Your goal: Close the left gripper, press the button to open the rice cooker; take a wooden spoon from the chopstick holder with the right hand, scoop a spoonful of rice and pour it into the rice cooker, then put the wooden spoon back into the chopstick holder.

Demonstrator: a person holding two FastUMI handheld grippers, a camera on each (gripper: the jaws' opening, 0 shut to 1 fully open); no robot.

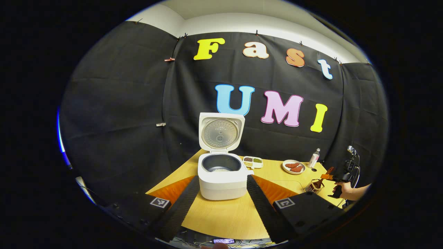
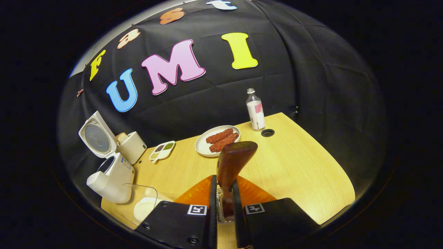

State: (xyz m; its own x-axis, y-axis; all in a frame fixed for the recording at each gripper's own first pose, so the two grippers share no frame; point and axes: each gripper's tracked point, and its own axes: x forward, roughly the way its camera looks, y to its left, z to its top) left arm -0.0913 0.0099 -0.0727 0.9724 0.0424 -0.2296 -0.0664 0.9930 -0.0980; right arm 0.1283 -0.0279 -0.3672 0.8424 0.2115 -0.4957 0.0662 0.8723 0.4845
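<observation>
Fingers of the left gripper [image 1: 221,200] sit at the bottom of the left gripper view, spread wide with nothing between them, framing the rice cooker [image 1: 221,180] at lower centre. Its lid [image 1: 220,133] stands straight up, hinged at the back, and the dark inner pot [image 1: 221,162] has a small pale patch of rice at the bottom. So the button step looks done to me. Over at the lower right edge, a hand [image 1: 346,191] holds the right gripper [image 1: 327,177] above the wire chopstick holder [image 1: 314,186], with the wooden spoon [image 1: 328,171] poking up out of the gripper.

Right gripper view next: closest to the lens, the two fingers are pinched on the spoon's handle at bottom centre, one each side. The spoon's long axis runs nearly upright in frame, leaning a touch right, broad end toward the plate of sausages [image 2: 218,140] at centre. Something shiny sits under the fingers, probably the holder, but I can't tell how far in the spoon is.

Handling guess: the spoon is light, stiff, smooth polished wood, so it could twist if gripped loosely. I'd hold mid-handle, like now. Rice cooker is at the left edge here, lid open, with a clear container of rice [image 2: 145,207] at lower left.
</observation>
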